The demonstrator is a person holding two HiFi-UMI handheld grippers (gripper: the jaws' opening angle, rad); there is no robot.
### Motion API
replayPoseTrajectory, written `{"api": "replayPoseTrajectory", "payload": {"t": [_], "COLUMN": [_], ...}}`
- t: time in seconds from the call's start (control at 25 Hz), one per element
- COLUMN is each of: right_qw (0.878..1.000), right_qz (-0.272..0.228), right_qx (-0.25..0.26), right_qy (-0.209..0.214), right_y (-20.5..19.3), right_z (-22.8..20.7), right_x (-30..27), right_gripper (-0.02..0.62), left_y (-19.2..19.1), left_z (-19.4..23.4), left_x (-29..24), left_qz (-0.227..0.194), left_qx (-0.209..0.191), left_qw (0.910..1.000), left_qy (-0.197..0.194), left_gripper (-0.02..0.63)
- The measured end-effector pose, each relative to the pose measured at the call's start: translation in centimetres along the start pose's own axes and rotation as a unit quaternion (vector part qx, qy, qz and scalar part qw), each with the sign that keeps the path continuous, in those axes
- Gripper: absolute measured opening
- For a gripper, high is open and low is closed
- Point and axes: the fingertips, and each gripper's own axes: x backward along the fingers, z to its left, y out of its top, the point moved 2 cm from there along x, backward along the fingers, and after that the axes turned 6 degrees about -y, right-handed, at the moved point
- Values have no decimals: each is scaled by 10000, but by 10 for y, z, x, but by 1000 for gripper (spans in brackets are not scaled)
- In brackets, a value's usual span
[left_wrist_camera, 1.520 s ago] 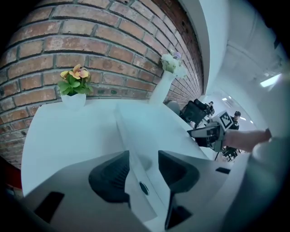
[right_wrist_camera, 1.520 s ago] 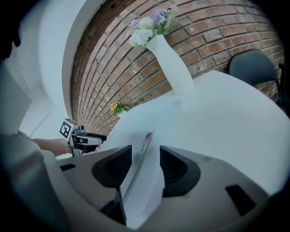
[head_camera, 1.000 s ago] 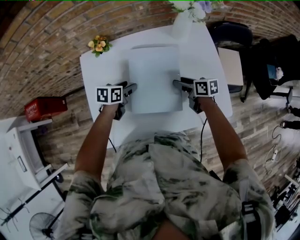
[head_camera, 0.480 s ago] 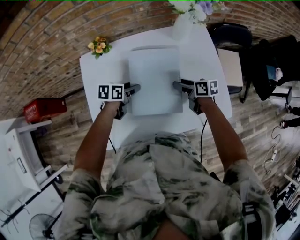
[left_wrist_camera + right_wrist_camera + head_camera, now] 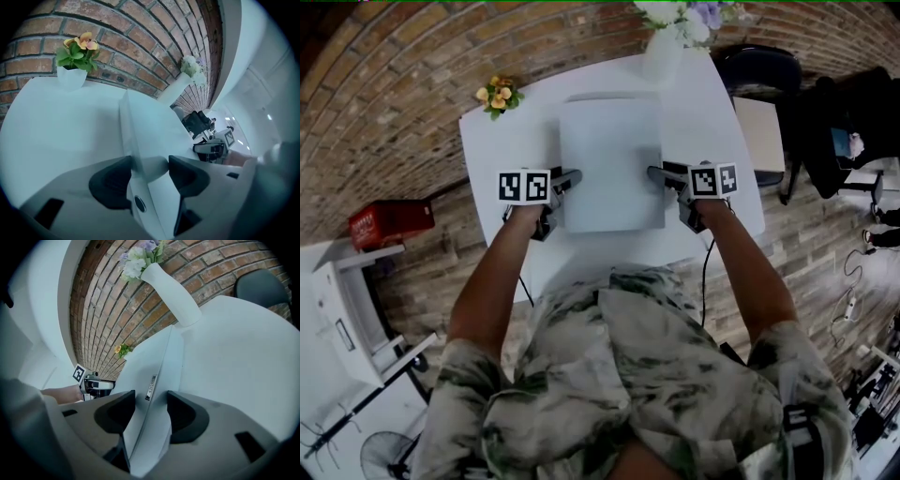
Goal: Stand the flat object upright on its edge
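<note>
A flat white slab lies on the white table, between my two grippers. My left gripper straddles the slab's left edge; its jaws have just opened wide, and the edge sits between them with a gap on one side. My right gripper is at the slab's right edge. Its jaws have just been closing, and both pads now lie against the slab's faces. In each gripper view the other gripper shows across the slab.
A small pot of yellow flowers stands at the table's far left corner. A tall white vase stands at the far right, close behind the slab. A dark chair and a brick floor surround the table. A red box lies on the floor to the left.
The left gripper's marker cube has shifted slightly right toward the slab. The slab and the right hand have stayed in place.
</note>
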Motion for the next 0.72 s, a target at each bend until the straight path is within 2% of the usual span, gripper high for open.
{"api": "replayPoseTrajectory", "payload": {"t": [0.36, 0.72], "right_qw": [9991, 9954], "right_qz": [-409, -870], "right_qx": [70, 360], "right_qy": [-49, -154], "right_y": [0, 4], "right_z": [18, 42], "right_x": [26, 54], "right_gripper": [222, 207], "left_y": [5, 17], "left_z": [-15, -33], "left_x": [10, 23], "left_qz": [-7, -35], "left_qx": [-354, -898], "left_qw": [9993, 9958], "left_qy": [-75, -174], "left_gripper": [262, 262]}}
